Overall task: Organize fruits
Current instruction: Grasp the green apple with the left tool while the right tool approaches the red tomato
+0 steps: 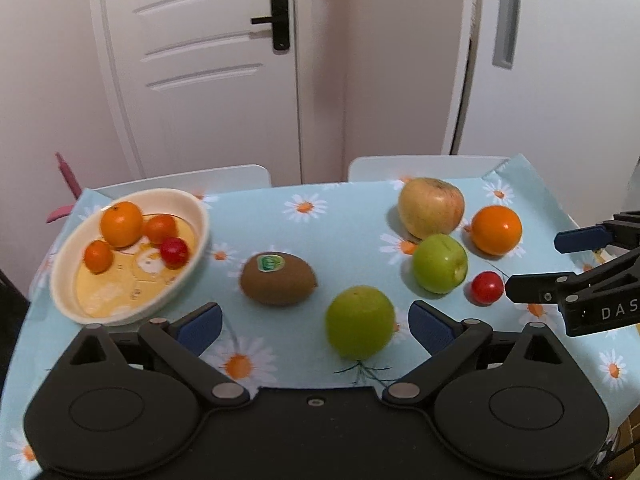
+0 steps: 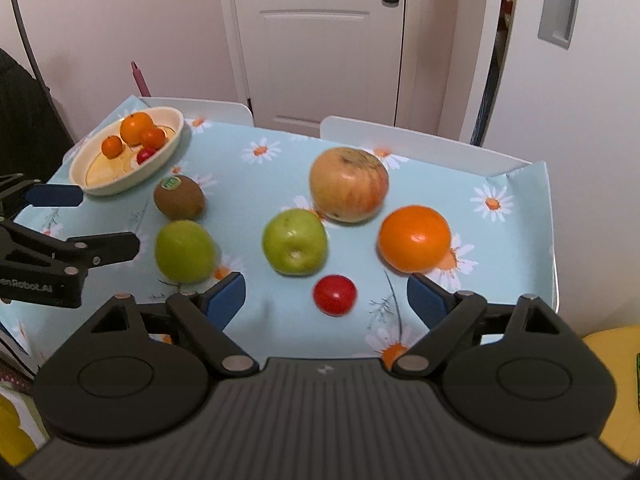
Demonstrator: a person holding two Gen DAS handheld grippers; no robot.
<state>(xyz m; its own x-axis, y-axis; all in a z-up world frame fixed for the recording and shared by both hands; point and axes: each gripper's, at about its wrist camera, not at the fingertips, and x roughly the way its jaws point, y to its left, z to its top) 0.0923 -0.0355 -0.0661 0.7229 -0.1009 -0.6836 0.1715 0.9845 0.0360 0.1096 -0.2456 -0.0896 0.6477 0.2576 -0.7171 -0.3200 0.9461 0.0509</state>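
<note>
1. Left gripper (image 1: pixel 316 326) hangs low over the near table edge, jaws spread wide, nothing between the blue pads; a green apple (image 1: pixel 360 322) sits just ahead, nearer its right finger, not touched.
2. Right gripper (image 2: pixel 326 300) is also wide open and empty; a small red fruit (image 2: pixel 334 294) lies on the cloth between its fingertips, touching neither pad.
3. Each gripper shows in the other's view: right one at the right edge of the left wrist view, left one at the left edge of the right wrist view, both open.
4. Second green apple (image 2: pixel 294 241) sits just beyond the red fruit, stem dimple facing the camera.
5. Kiwi (image 1: pixel 278 279) with a green sticker lies mid-table, between the bowl and the green apples.
6. Loose orange (image 2: pixel 415 239) rests on the right side, near the big yellow-red apple (image 2: pixel 349 185), which sits just behind the second green apple.
7. Cream bowl (image 1: pixel 192 268) at far left holds one larger orange (image 1: pixel 121 223), two smaller orange fruits and one small red fruit.
8. Light blue daisy tablecloth (image 1: pixel 340 216) covers the table.
9. White chair backs (image 2: pixel 400 136) stand behind the table, then a white door (image 1: pixel 200 60) with a black handle.
</note>
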